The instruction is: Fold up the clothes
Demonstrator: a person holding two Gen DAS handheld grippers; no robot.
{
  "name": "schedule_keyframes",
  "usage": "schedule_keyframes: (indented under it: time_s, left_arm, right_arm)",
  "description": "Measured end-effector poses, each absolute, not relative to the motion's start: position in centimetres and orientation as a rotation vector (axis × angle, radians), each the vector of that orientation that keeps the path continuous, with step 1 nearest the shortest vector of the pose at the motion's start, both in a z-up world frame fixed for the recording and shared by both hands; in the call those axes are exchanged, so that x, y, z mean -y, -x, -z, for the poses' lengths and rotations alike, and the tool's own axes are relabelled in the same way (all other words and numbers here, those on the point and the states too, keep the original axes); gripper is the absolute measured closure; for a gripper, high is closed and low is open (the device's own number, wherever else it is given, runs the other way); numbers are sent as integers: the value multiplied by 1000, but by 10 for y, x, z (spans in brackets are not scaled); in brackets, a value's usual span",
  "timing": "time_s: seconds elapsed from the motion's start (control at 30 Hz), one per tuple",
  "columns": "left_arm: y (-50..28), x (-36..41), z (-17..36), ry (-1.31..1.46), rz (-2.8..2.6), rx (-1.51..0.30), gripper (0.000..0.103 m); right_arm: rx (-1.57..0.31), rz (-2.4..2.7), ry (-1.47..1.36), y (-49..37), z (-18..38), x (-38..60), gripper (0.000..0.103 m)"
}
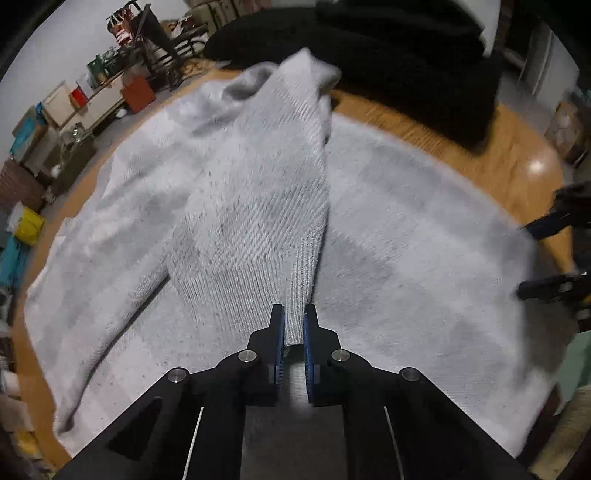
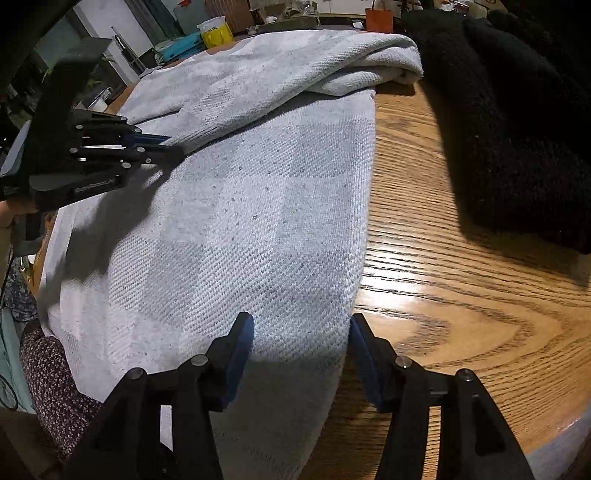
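Observation:
A pale grey checked knit sweater (image 1: 406, 229) lies spread on the wooden table (image 2: 461, 295). One sleeve (image 1: 258, 206) runs across the body toward the camera, lifted off it. My left gripper (image 1: 294, 325) is shut on that sleeve's ribbed cuff; in the right wrist view the left gripper (image 2: 162, 147) hangs above the sweater (image 2: 240, 229) with the sleeve (image 2: 280, 81) trailing from it. My right gripper (image 2: 301, 332) stands open over the sweater's right edge, its pads apart and not pressing the fabric. In the left wrist view the right gripper (image 1: 532, 258) shows at the sweater's far right side.
A black knit garment (image 2: 517, 140) lies heaped on the table behind and to the right of the sweater. Bare wood shows between them. Boxes, a yellow container (image 2: 216, 33) and other clutter stand beyond the table. Patterned cloth (image 2: 51, 376) hangs at the near left.

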State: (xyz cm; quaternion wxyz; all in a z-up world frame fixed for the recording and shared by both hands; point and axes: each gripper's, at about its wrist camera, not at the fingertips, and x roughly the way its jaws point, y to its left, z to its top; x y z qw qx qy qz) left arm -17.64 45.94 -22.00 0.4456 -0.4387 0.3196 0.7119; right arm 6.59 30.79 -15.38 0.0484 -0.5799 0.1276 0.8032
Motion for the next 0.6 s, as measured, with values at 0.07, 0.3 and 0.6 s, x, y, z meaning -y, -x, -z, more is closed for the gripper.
schedule_keyframes:
  time_s: [0.07,0.3,0.6]
  left_arm:
    - [186,-450,199,1105,-1741,-619,94]
    - [308,-377,114,1065,-2036,-181,95]
    - [409,-353,143,1229,-2089,150,95]
  right_arm:
    - [-406,-2447,1766,-65,153,-308,45]
    - [-526,-2452,1747,-53,138,-327,51]
    - [-310,-2512,1529,44,107,-361,51]
